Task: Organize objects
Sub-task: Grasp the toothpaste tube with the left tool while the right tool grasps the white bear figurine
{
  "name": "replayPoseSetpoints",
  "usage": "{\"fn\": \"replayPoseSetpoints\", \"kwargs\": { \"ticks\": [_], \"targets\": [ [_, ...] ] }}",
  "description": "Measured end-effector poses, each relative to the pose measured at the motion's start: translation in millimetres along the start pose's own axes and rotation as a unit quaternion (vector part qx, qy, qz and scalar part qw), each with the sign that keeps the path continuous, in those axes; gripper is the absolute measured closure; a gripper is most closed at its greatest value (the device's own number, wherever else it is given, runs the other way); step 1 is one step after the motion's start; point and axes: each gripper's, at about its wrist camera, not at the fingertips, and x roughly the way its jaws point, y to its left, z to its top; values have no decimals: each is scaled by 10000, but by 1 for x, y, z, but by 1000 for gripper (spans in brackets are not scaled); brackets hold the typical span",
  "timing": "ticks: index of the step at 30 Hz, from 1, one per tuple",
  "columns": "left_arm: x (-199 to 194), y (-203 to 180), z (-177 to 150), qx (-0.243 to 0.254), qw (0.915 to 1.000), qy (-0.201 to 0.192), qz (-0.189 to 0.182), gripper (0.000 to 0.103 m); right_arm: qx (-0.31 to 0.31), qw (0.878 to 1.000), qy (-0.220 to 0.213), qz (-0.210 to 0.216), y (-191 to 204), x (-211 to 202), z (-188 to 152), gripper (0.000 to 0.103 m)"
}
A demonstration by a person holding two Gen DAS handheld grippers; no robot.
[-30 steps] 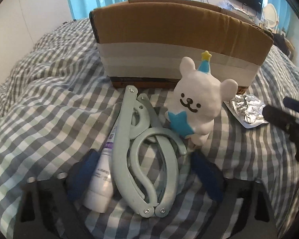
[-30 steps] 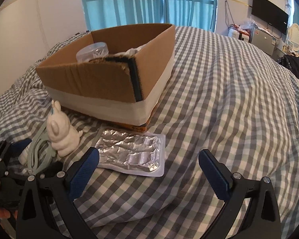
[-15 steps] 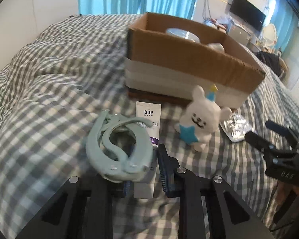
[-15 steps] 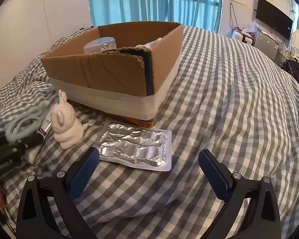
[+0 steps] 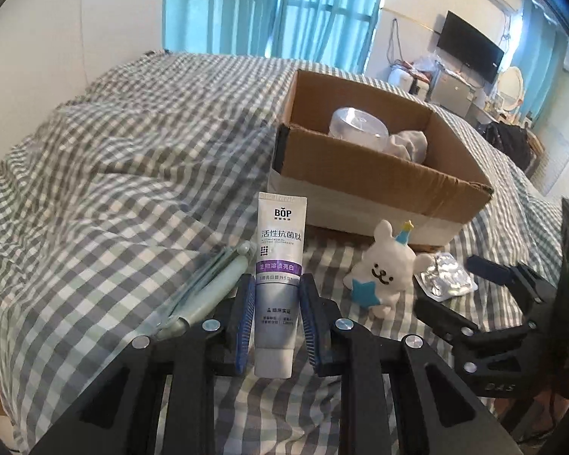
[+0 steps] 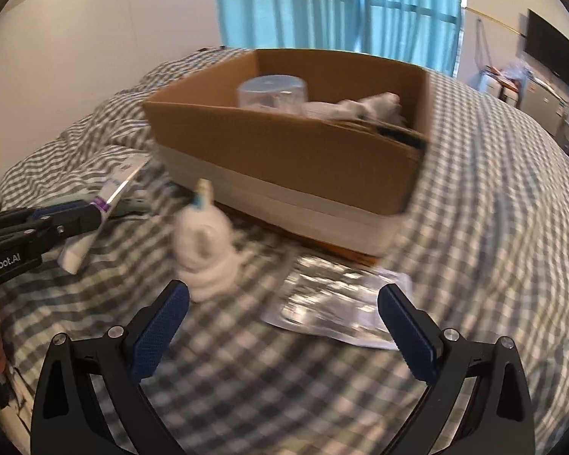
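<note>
My left gripper (image 5: 277, 303) is shut on a white and purple toothpaste tube (image 5: 278, 273) and holds it off the bed, cap end toward me. It also shows in the right wrist view (image 6: 95, 223). Pale green folding hangers (image 5: 208, 284) rest against the left finger. A white bear figurine (image 5: 385, 269) (image 6: 205, 254) stands on the bed before the open cardboard box (image 5: 379, 174) (image 6: 296, 163). A silver foil blister pack (image 5: 445, 275) (image 6: 341, 307) lies beside it. My right gripper (image 6: 284, 326) is open and empty, just short of the bear and the foil.
The box holds a clear plastic lid (image 5: 356, 127) and a grey cloth (image 5: 407, 146). The checked bedspread (image 5: 113, 189) is rumpled at the left. A wall is at the left; a TV (image 5: 470, 51) and furniture stand at the far right.
My left gripper has closed on the toothpaste tube and lifted it, and the hangers have slid to its left side. My right gripper has swung left toward the bear; its view is blurred.
</note>
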Motion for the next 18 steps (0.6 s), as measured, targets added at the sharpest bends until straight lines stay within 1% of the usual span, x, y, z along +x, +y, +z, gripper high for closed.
{"fn": "replayPoseSetpoints", "kwargs": {
  "ticks": [2, 7, 9, 10, 11, 12, 13, 14, 15, 18],
  "targets": [
    [-1, 2, -1, -27, 10000, -4, 37, 79, -57, 10000, -6, 80, 7, 3, 4, 3],
    [-4, 9, -3, -94, 9999, -19, -85, 79, -246, 9996, 8, 138, 18, 13, 20, 3],
    [-2, 10, -5, -117, 9999, 17, -117, 79, -334, 9992, 35, 202, 23, 19, 28, 8],
    [-1, 11, -5, -124, 9999, 36, -109, 79, -363, 9990, 70, 256, 26, 22, 29, 15],
    [-1, 11, -6, -128, 9999, 47, -104, 79, -397, 9987, 121, 310, 28, 26, 31, 26],
    [0, 11, -7, -136, 9998, 55, -112, 79, -426, 9983, 178, 342, 30, 29, 32, 34],
    [0, 11, -8, -142, 9998, 59, -122, 79, -458, 9980, 244, 360, 32, 32, 32, 54],
    [-1, 10, -8, -135, 9998, 63, -123, 79, -490, 9974, 309, 422, 34, 34, 31, 62],
    [-1, 8, -9, -107, 9999, 66, -114, 79, -494, 9972, 312, 474, 33, 32, 31, 63],
    [-3, 0, -12, -52, 9999, 68, -121, 79, -546, 9972, 256, 443, 30, 19, 26, 64]
  ]
}}
